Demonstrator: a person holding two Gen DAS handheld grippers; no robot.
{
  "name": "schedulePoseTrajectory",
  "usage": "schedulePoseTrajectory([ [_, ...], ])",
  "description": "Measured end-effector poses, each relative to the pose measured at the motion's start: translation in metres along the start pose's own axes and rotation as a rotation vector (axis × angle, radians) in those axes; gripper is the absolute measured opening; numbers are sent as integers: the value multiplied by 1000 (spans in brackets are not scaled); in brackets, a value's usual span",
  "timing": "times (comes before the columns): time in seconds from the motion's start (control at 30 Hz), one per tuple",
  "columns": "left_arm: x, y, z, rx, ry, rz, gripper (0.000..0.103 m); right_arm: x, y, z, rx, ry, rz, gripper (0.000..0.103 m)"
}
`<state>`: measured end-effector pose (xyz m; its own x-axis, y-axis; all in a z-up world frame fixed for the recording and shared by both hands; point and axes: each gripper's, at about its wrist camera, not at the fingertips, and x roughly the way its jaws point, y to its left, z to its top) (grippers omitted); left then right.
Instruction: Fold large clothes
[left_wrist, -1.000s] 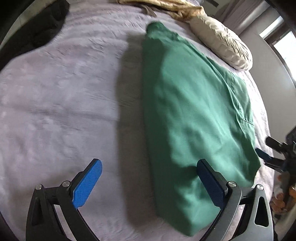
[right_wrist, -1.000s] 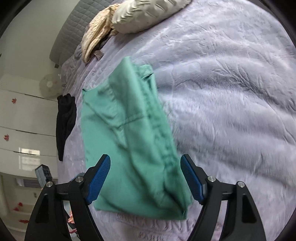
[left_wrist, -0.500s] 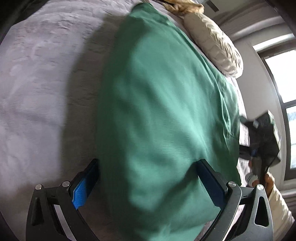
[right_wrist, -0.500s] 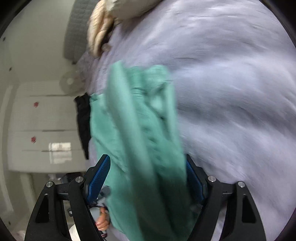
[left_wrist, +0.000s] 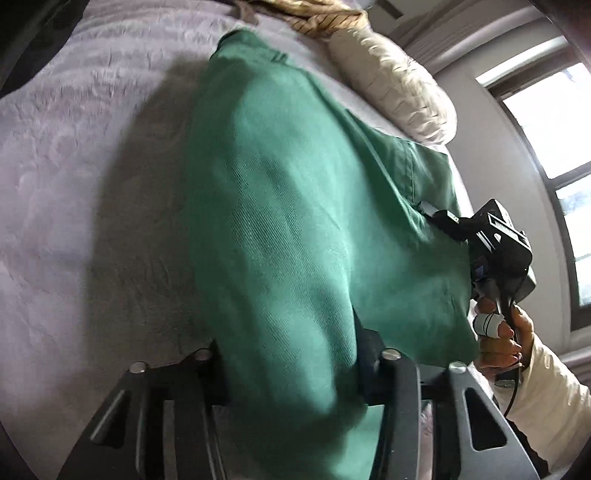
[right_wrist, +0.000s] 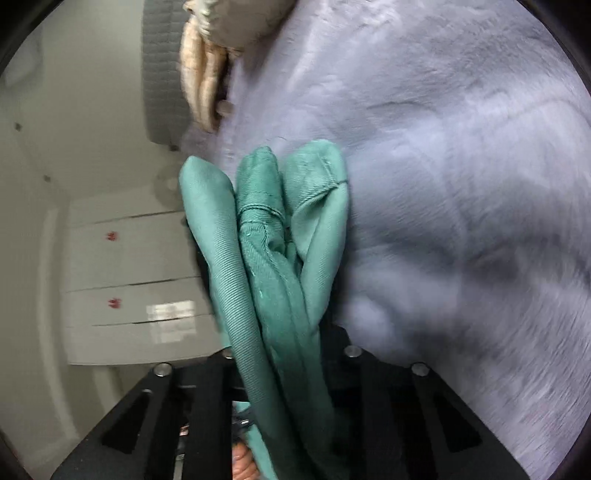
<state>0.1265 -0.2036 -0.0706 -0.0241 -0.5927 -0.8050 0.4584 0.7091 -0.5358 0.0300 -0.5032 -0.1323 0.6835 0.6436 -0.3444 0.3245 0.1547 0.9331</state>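
Note:
A green garment (left_wrist: 295, 184) lies folded lengthwise on the lilac bed cover (left_wrist: 74, 184). My left gripper (left_wrist: 288, 339) straddles its near end, jaws closing, and the cloth bulges up between them and hides the pads. In the left wrist view my right gripper (left_wrist: 436, 216) bites the garment's right edge, held by a hand (left_wrist: 498, 332) in a cream sleeve. In the right wrist view several thick green folds (right_wrist: 266, 221) stand bunched between the closing jaws of my right gripper (right_wrist: 284, 339).
A cream pillow (left_wrist: 391, 85) and a tan striped cloth (left_wrist: 317, 18) lie at the head of the bed. A black garment (left_wrist: 37, 29) sits at the far left. A window (left_wrist: 554, 147) is on the right. White drawers (right_wrist: 129, 266) stand beyond the bed.
Both pairs of jaws have gone from wide apart to closed in on the green cloth. The left gripper slid onto the garment's end; the right dropped to its edge and bunched the folds.

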Motion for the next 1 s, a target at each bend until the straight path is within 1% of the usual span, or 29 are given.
schedulePoseTrajectory([
  [0.07,-12,-3,1,14,-11,-21,44,0,17,-7,-35,4,32,21],
  [0.2,-47,-7,-4,53,-40,-53,44,0,52,-27,-85,-8,78,21],
  [0.3,-86,-2,-15,89,-56,-79,44,-1,73,-53,-100,-24,110,21],
  [0.37,-105,3,-23,104,-50,-88,44,-1,80,-73,-103,-27,117,21],
  [0.5,-142,23,-55,143,10,-67,44,18,88,-122,-84,-13,110,21],
  [0.53,-148,29,-63,149,23,-58,44,26,86,-139,-72,-5,107,21],
  [0.63,-166,56,-95,143,73,-28,44,44,73,-179,-25,9,107,21],
  [0.67,-168,69,-108,127,96,-17,44,55,63,-197,3,17,101,21],
  [0.7,-168,81,-121,108,121,-12,44,63,56,-206,19,23,93,21],
  [0.77,-157,103,-140,75,170,11,45,79,32,-227,64,44,47,21],
  [0.8,-146,119,-151,45,210,38,48,87,21,-234,75,59,9,21],
  [0.83,-140,129,-161,20,233,58,50,97,13,-238,86,76,-38,21],
  [0.87,-135,141,-168,-11,235,66,57,103,8,-239,87,83,-86,21],
  [0.9,-137,147,-173,-23,222,63,64,103,8,-238,79,81,-104,21],
  [0.93,-140,149,-173,-27,213,64,66,101,13,-234,60,83,-141,25],
  [1.0,-152,149,-174,-8,204,72,68,92,33,-229,-29,85,-277,33],
])
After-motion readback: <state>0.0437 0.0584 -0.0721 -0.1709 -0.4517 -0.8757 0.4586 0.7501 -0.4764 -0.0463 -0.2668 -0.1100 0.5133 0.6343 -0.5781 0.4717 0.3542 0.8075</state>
